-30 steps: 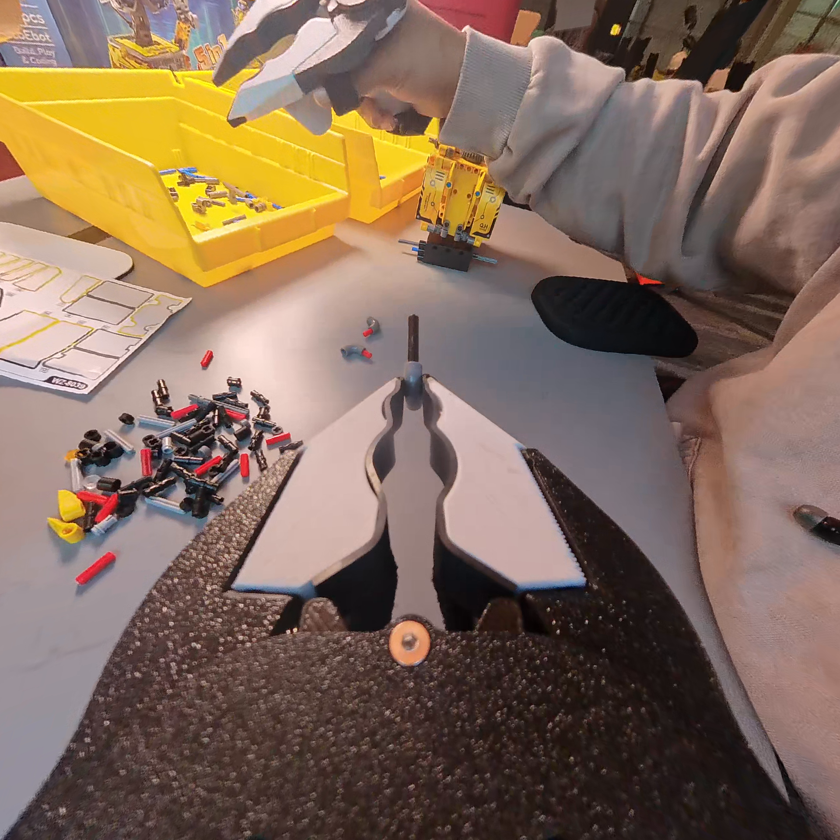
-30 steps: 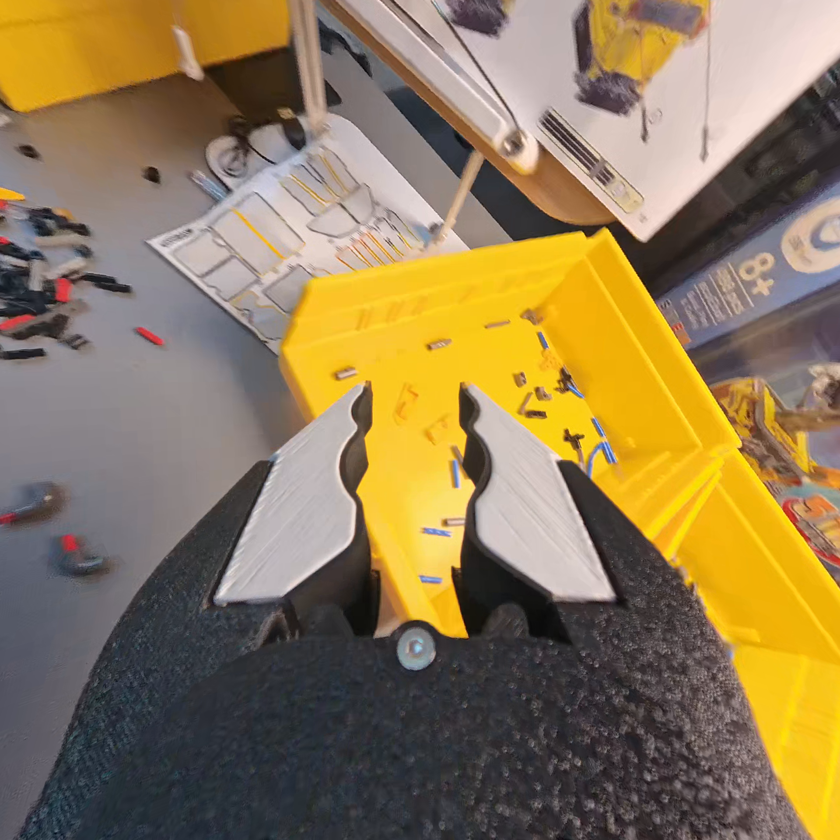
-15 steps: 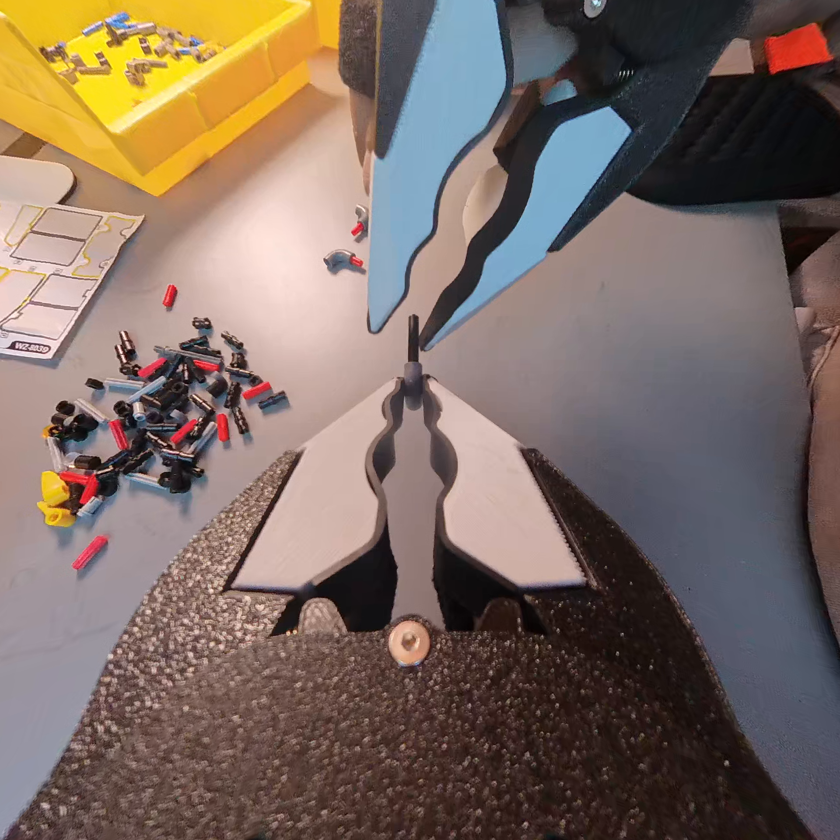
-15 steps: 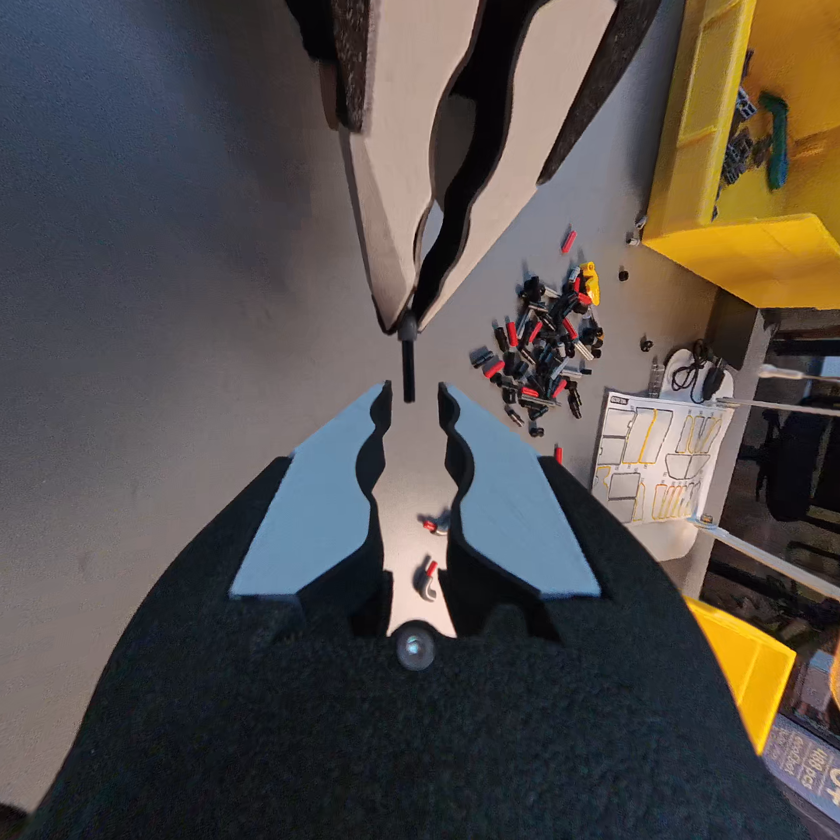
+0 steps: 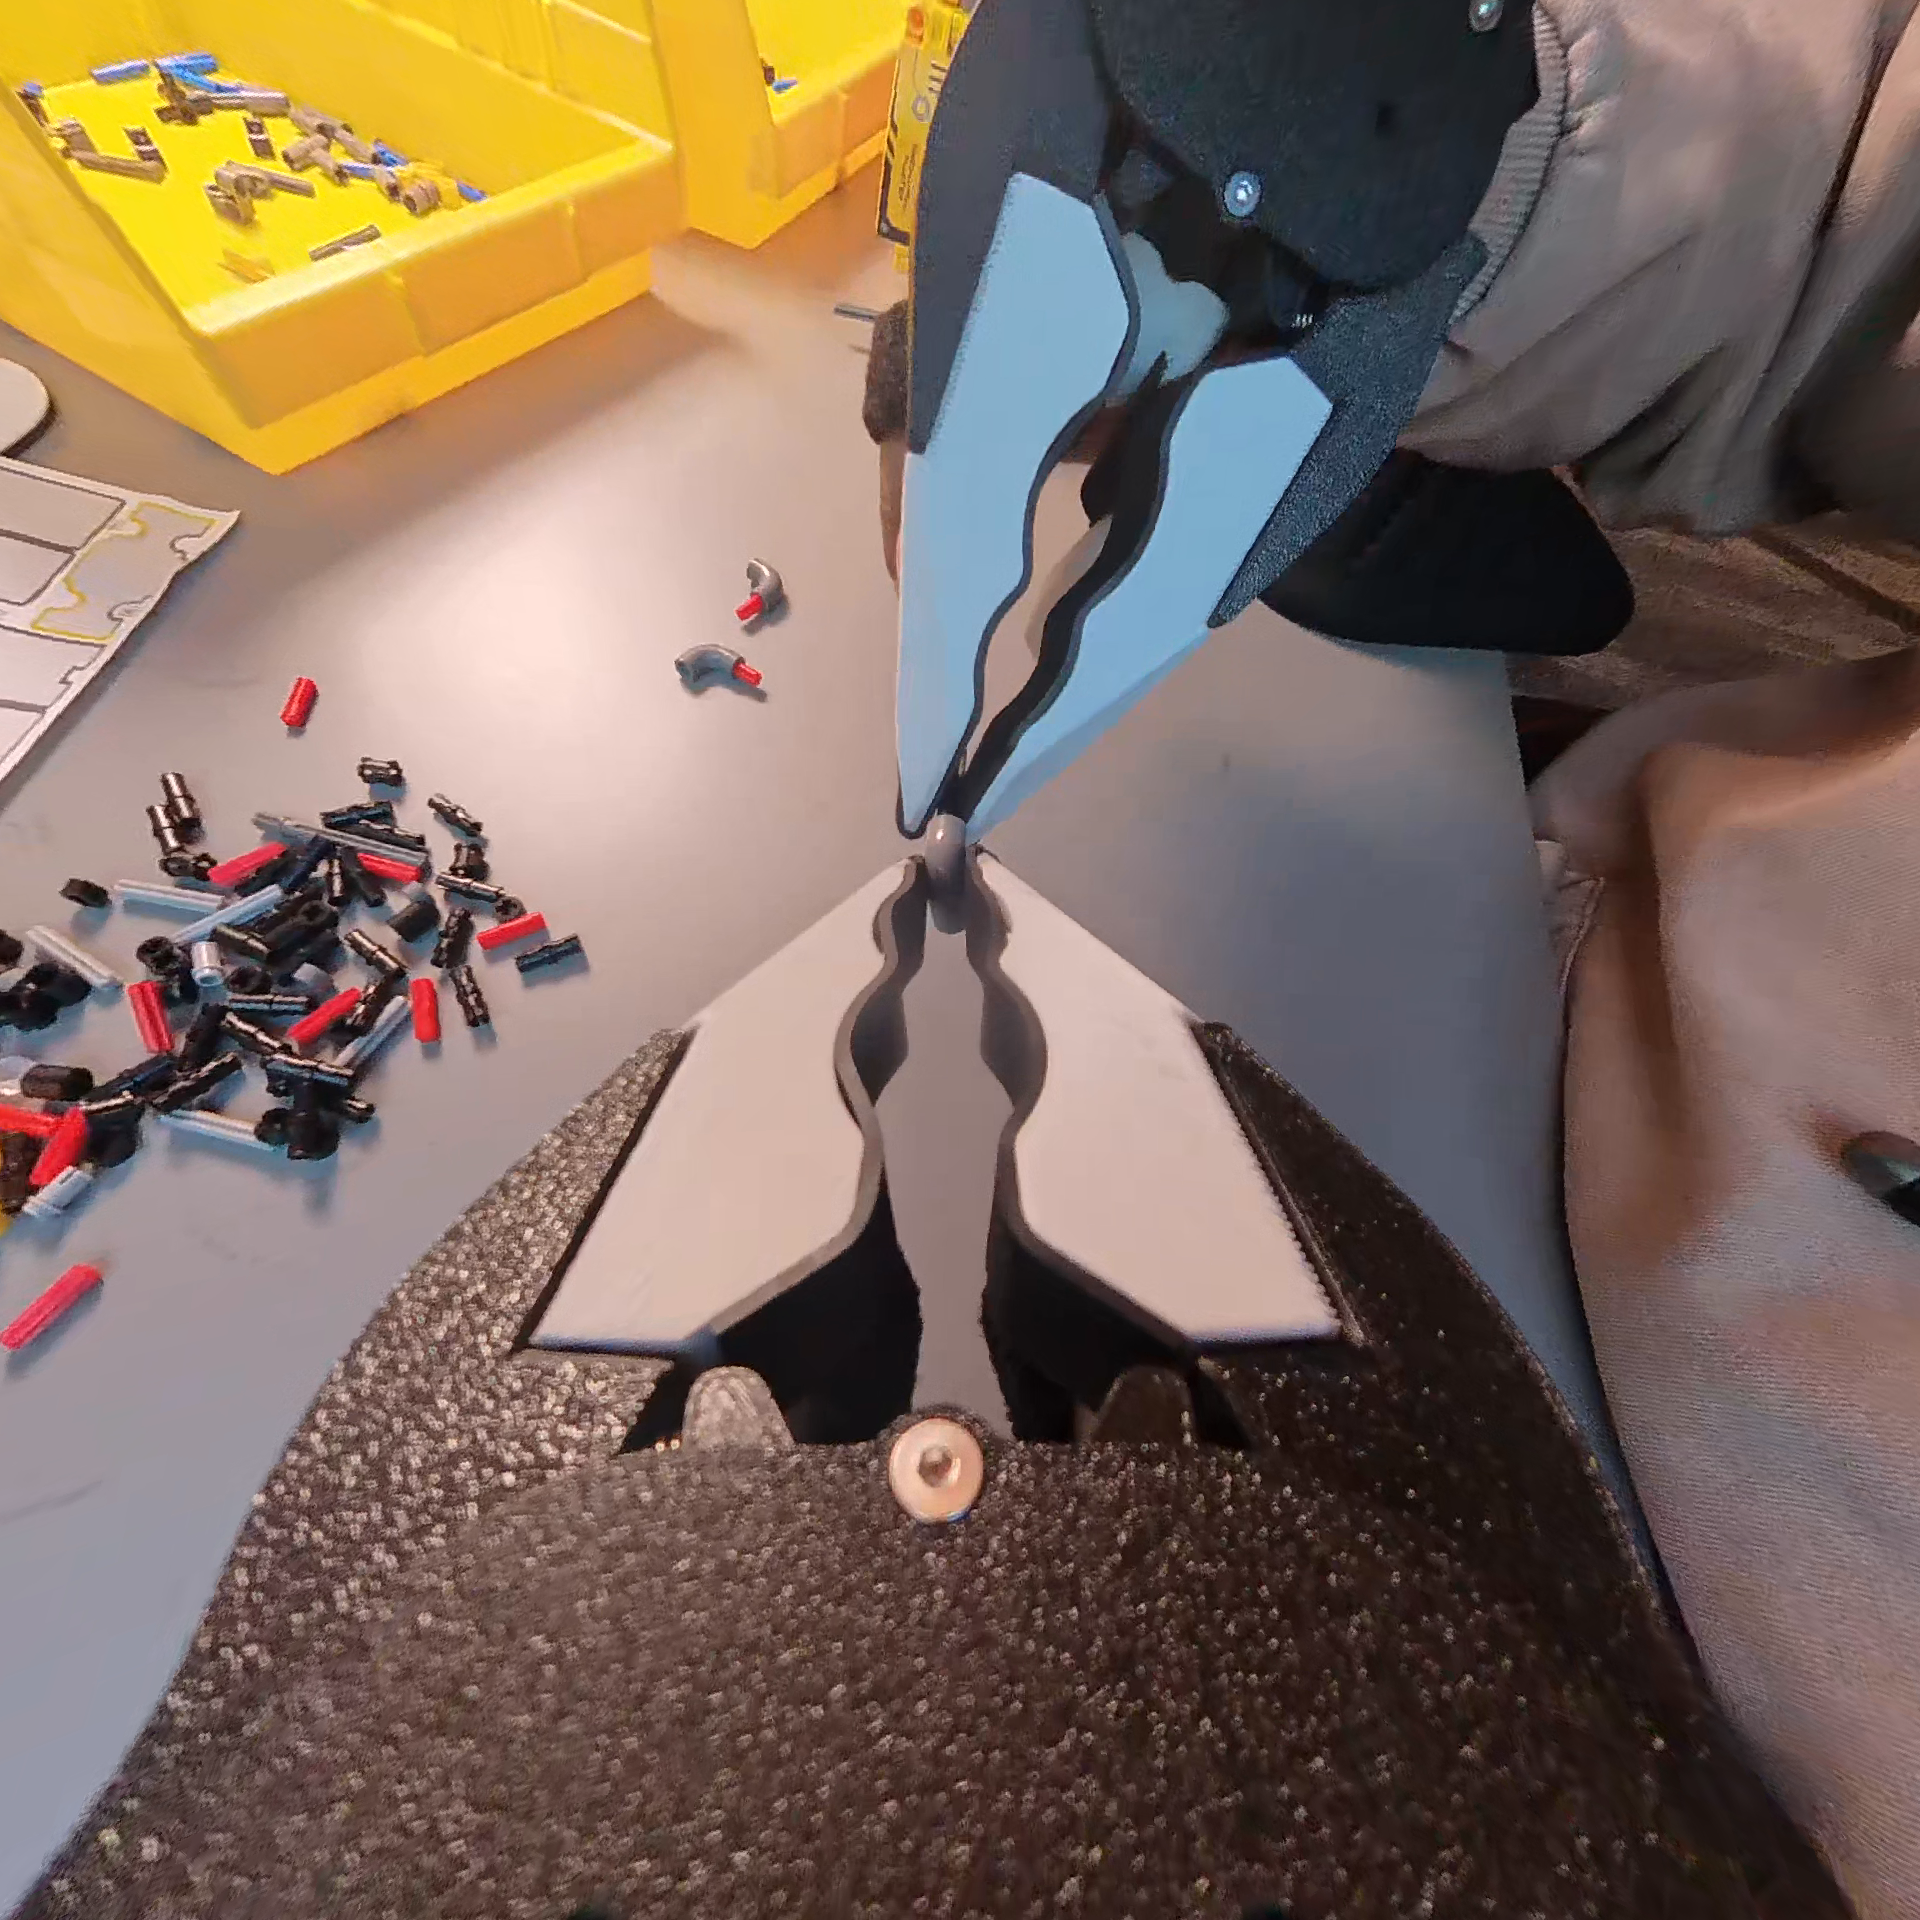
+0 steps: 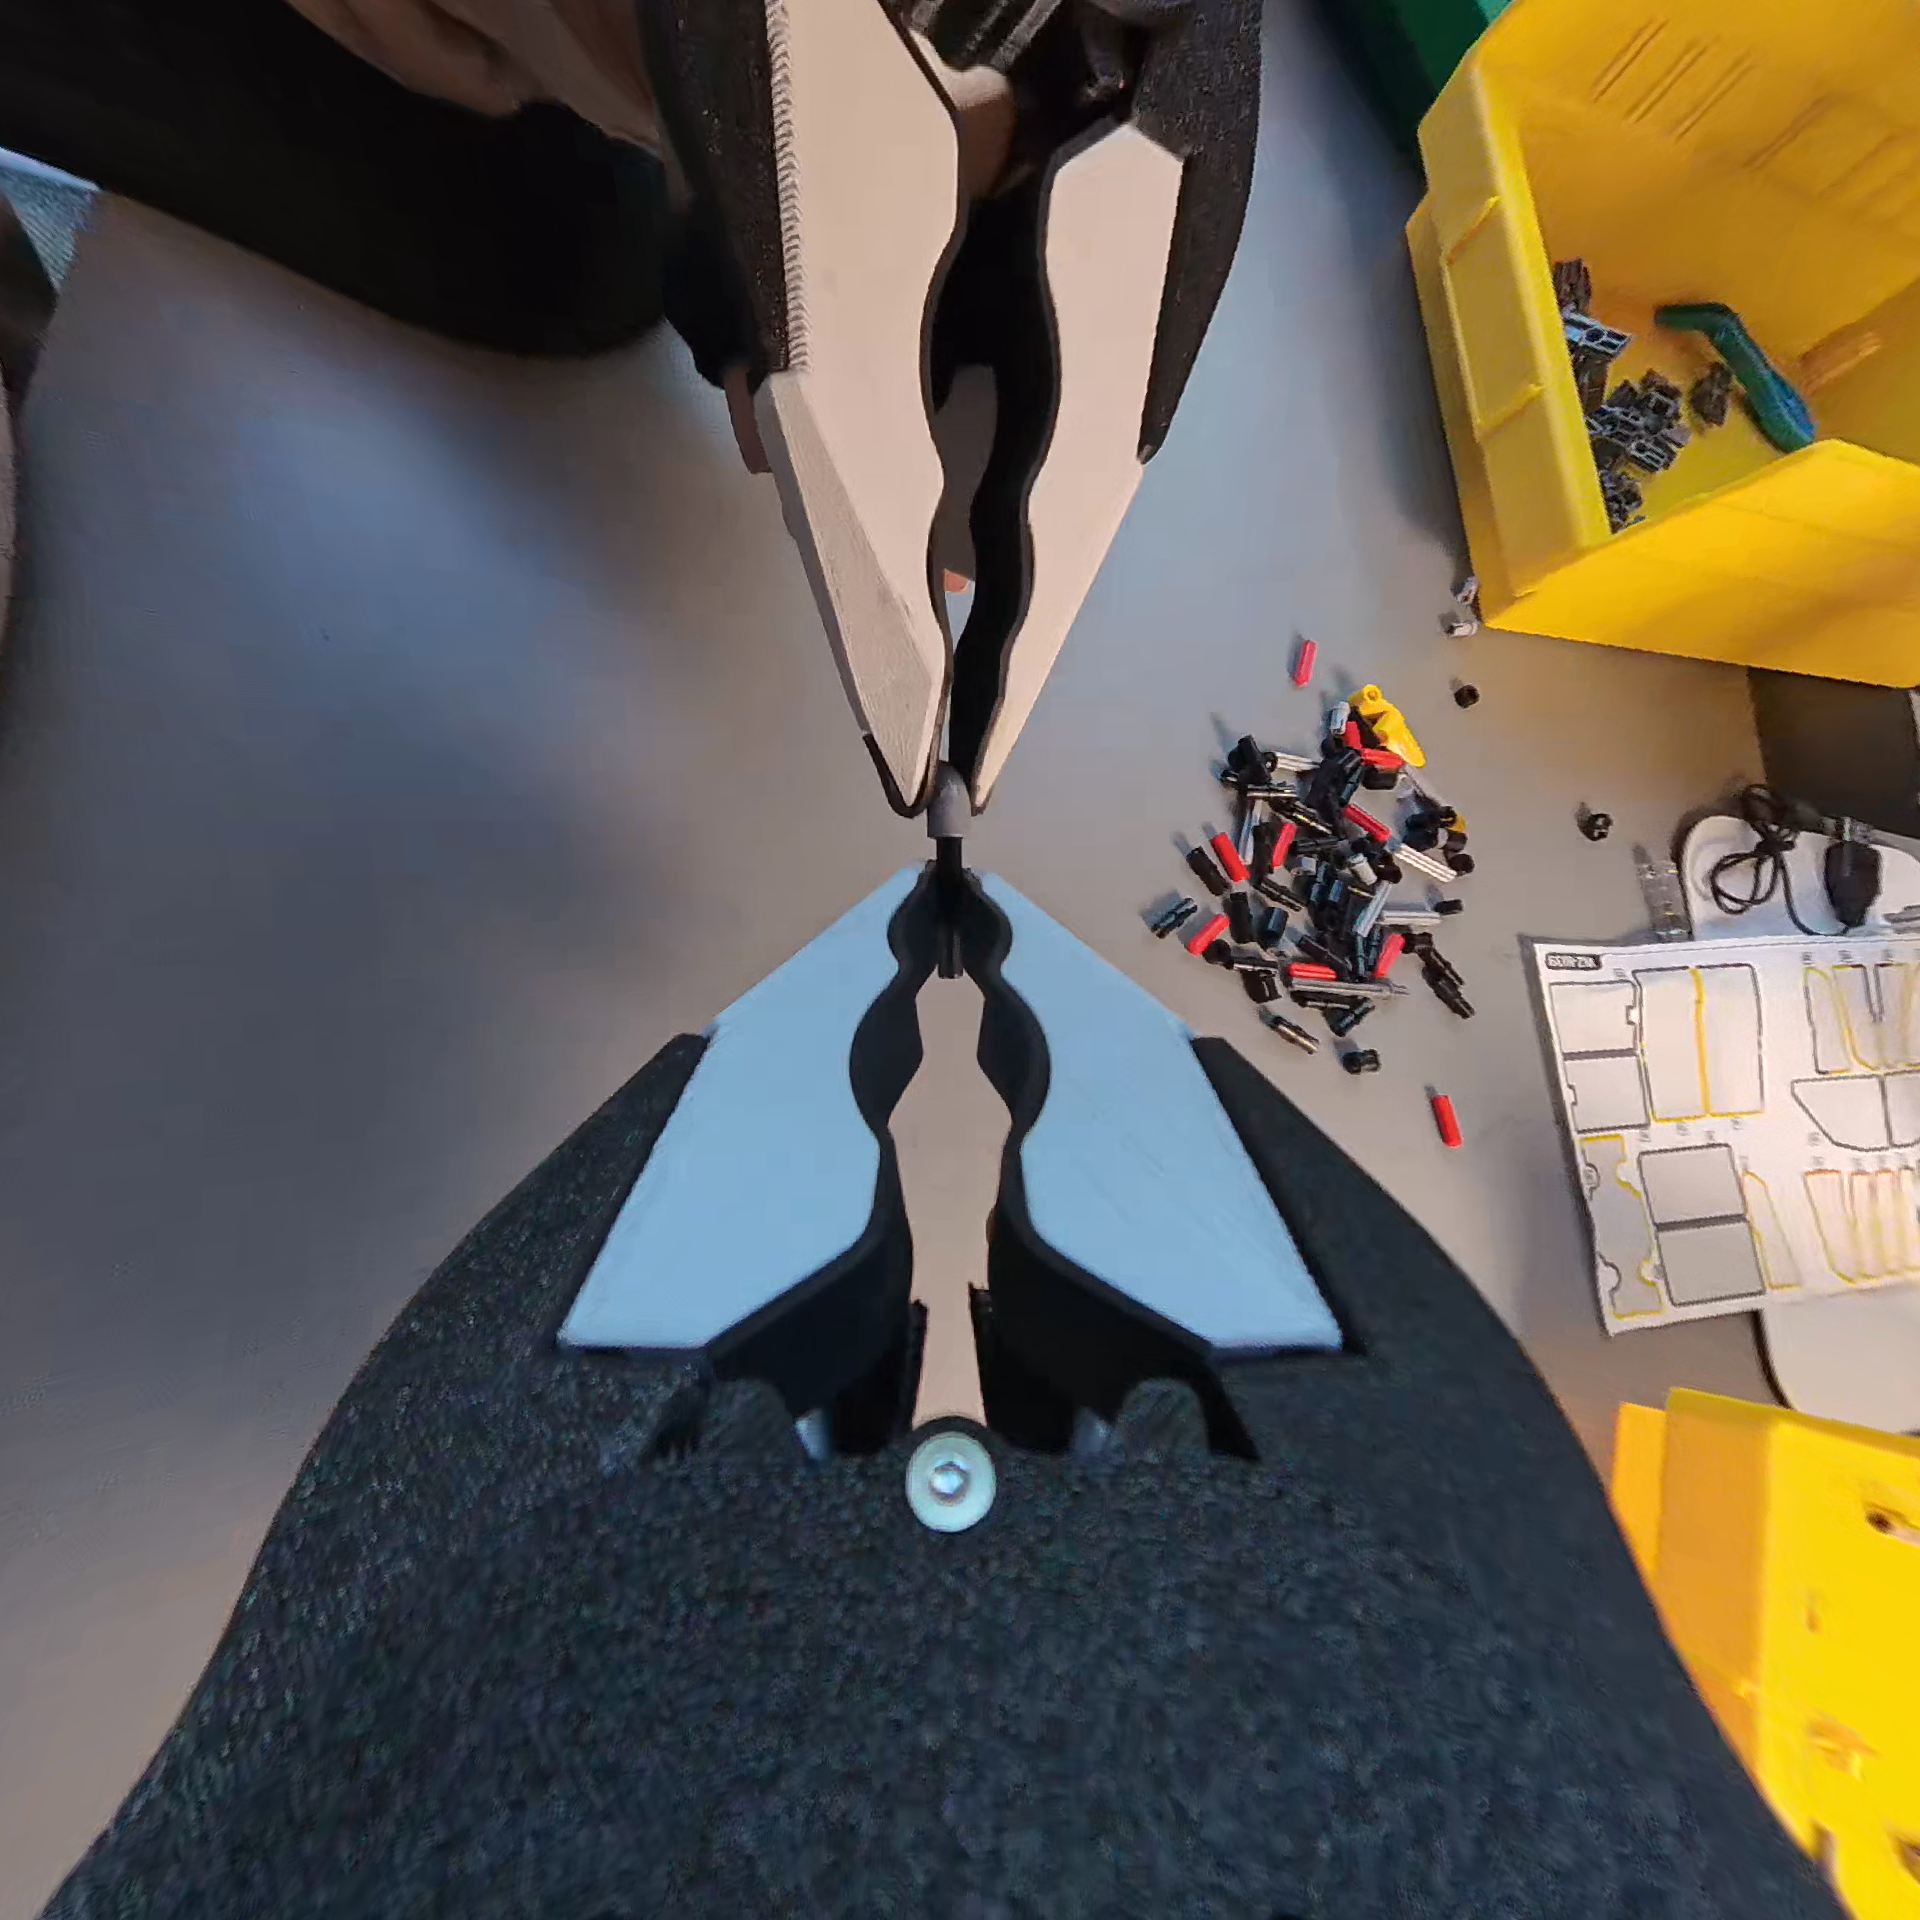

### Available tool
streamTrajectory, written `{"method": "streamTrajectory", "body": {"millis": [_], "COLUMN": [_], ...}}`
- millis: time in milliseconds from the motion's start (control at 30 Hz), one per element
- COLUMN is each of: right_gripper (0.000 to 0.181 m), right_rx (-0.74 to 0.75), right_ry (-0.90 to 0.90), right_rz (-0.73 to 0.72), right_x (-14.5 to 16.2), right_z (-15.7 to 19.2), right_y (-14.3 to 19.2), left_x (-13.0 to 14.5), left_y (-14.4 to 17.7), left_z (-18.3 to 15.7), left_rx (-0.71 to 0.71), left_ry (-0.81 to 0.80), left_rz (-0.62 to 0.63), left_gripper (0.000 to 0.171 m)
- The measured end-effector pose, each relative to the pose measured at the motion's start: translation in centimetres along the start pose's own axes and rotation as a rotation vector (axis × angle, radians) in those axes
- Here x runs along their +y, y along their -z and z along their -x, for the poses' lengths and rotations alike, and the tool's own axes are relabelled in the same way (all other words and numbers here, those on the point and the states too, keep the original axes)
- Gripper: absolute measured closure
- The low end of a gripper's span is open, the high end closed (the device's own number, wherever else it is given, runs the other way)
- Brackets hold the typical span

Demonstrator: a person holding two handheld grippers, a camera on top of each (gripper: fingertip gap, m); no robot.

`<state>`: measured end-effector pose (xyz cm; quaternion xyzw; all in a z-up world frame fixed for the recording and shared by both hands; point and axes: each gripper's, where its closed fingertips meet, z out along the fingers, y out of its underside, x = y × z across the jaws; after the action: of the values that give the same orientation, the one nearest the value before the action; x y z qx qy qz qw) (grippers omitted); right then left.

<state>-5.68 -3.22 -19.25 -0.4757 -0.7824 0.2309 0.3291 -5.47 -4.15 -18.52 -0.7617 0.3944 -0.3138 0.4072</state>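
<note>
Left gripper pinches the grey connector; right gripper, tip-to-tip, clamps its black axle

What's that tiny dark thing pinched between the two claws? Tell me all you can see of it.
It is a small piece of two joined parts: a rounded grey cap, plastic by the look, and a thin black rod. The left claw pinches the grey end; the right claw is shut on the rod. It hangs above the grey table, in line with both claws, touching nothing else visible.
</note>
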Motion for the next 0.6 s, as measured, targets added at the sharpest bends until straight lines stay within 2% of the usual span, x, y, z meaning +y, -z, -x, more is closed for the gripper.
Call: {"method": "streamTrajectory", "body": {"millis": [33,67,100,133,167,267,367,500,600], "right_gripper": [0.180,0.181,0.181,0.181,0.181,0.181,0.180,0.179,0.179], "right_rx": [-0.005,0.031,0.085,0.064,0.078,0.218,0.251,0.197,0.168], "right_ry": [-0.008,0.025,0.059,-0.071,-0.142,-0.110,-0.131,-0.237,-0.265], "right_rz": [-0.007,0.108,0.199,0.125,0.055,0.012,0.065,0.029,0.040], "right_x": [0.0,2.1,4.9,5.3,4.9,2.3,3.1,3.7,4.4], "right_z": [0.0,-0.7,-2.0,-2.3,-2.8,-4.9,-7.0,-9.2,-10.8], "right_y": [0.1,0.3,1.3,2.6,3.9,5.0,3.2,-1.0,-4.0], "left_x": [0.2,1.2,1.8,1.6,1.3,-0.5,-0.2,2.5,3.0], "left_y": [0.2,1.0,2.6,4.1,5.1,4.1,3.4,3.2,3.3], "left_z": [0.3,1.8,3.6,4.4,5.1,5.0,5.5,6.0,6.7], "left_rx": [-0.017,-0.097,-0.161,-0.156,-0.179,-0.176,-0.201,-0.220,-0.259], "left_ry": [-0.007,-0.026,-0.010,0.055,0.064,0.048,0.053,0.113,0.095], "left_rz": [0.016,0.064,0.055,-0.002,-0.030,-0.061,-0.039,0.000,0.020], "left_gripper": [0.164,0.164,0.164,0.165,0.165,0.164,0.164,0.164,0.164]}}
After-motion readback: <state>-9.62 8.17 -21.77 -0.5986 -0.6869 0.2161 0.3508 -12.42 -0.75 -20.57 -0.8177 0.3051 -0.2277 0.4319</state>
